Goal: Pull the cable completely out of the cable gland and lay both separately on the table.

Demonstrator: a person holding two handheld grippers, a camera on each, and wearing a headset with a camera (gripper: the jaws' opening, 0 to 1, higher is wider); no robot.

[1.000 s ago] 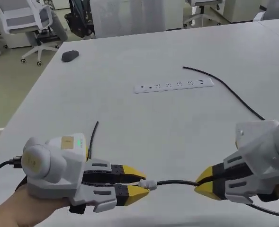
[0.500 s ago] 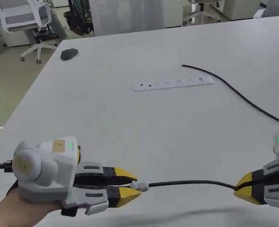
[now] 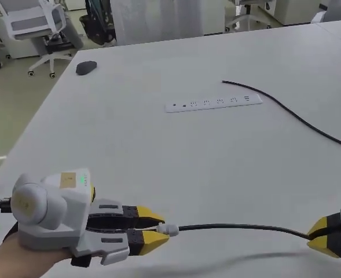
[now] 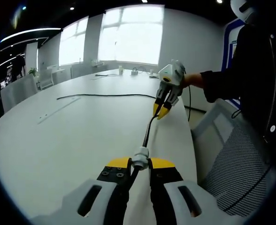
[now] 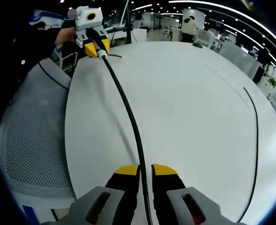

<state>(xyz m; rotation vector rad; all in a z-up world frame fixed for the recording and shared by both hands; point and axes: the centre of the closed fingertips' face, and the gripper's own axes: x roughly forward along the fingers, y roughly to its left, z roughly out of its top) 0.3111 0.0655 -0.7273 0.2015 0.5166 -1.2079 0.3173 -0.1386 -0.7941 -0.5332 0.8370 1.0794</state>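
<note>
My left gripper (image 3: 161,230) (image 4: 139,162) is shut on the white cable gland (image 3: 169,230) (image 4: 140,156) at the table's near left edge. A black cable (image 3: 239,228) (image 4: 149,129) (image 5: 126,112) runs out of the gland, stretched above the table to the right. My right gripper (image 3: 316,234) (image 5: 145,169) is shut on the cable at the far right of the head view. In the right gripper view the gland (image 5: 100,55) and the left gripper (image 5: 93,48) appear at the top left; in the left gripper view the right gripper (image 4: 159,111) holds the cable's far part.
A white power strip (image 3: 214,103) lies mid-table, with a second black cable (image 3: 286,110) curving off to the right. A dark computer mouse (image 3: 86,68) sits at the far left of the white table (image 3: 158,156). Office chairs stand beyond the table.
My right gripper has pulled to the right, away from the left one. More cable length now shows between the gland and the right gripper. The left gripper stays about where it was.
</note>
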